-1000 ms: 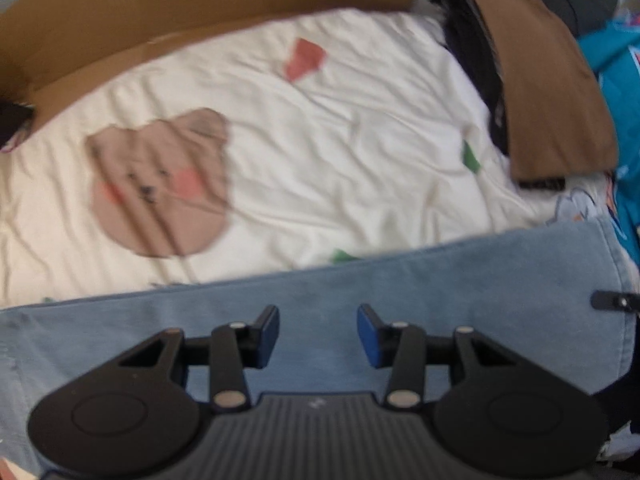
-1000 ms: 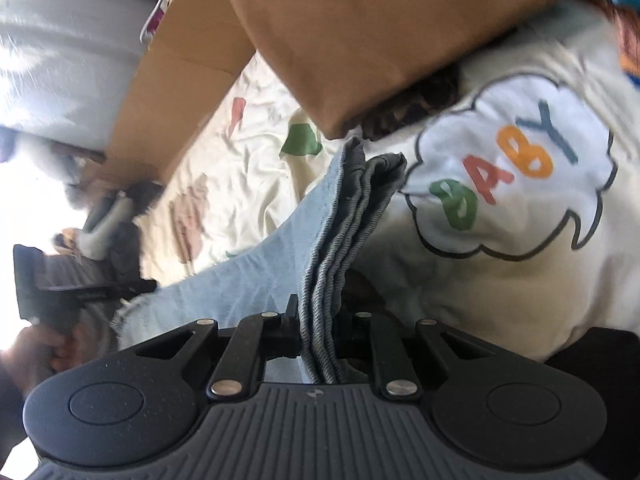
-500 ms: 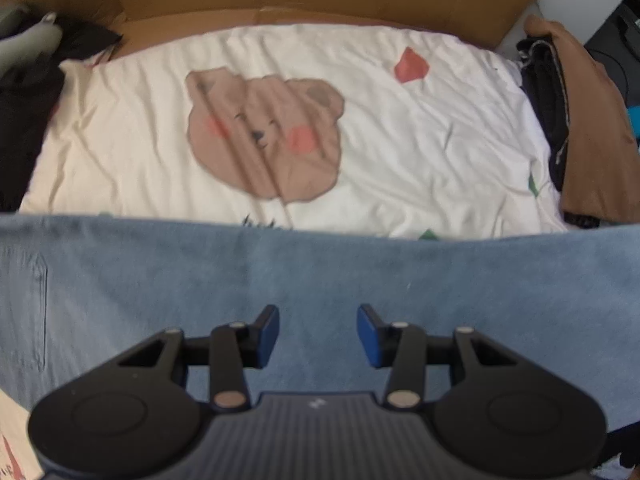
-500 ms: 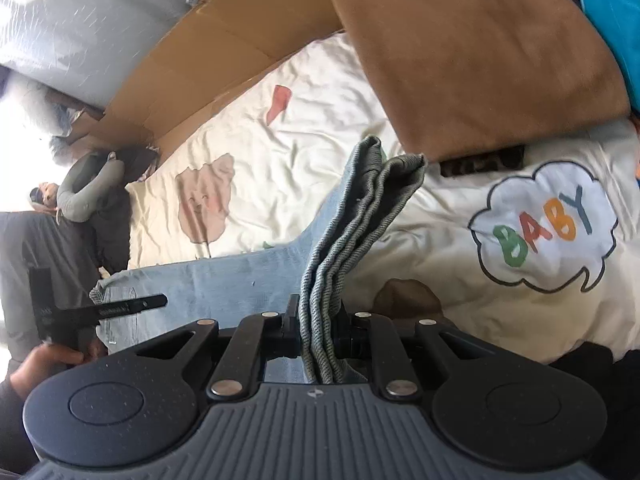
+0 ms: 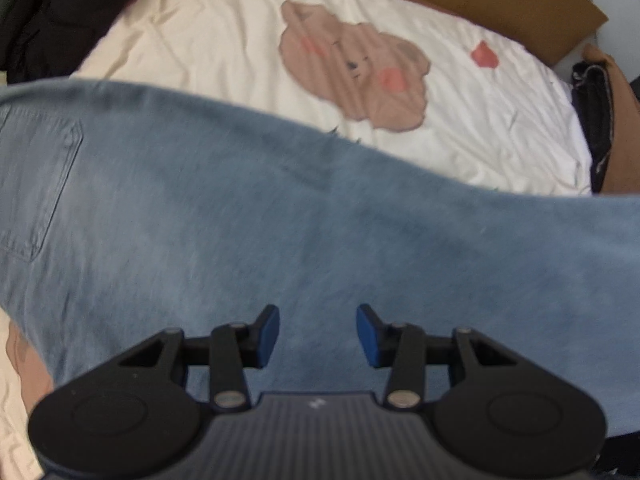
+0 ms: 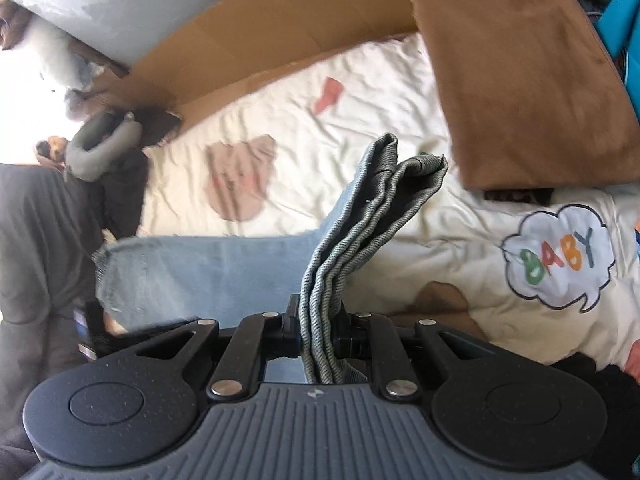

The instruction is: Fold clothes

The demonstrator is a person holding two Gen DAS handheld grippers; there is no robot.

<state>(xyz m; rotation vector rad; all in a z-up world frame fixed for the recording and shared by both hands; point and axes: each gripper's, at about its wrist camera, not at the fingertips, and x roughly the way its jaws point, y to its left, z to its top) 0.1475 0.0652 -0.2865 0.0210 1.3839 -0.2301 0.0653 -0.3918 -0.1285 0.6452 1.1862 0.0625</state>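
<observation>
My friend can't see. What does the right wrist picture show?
The right tongs are shut on a bunched end of blue jeans, and the rest of the jeans stretches left across a cream bedsheet with a bear print. A folded brown cloth lies at the upper right, by a cloud that says BABY.

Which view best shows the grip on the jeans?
Right wrist: the right hand-held gripper is clamped on the bunched jeans. Left wrist shows only flat denim under the open left hand-held gripper.

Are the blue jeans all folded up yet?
Not yet. The jeans lie spread long across the bed; only one bunched end sits pinched in the right claw.
</observation>
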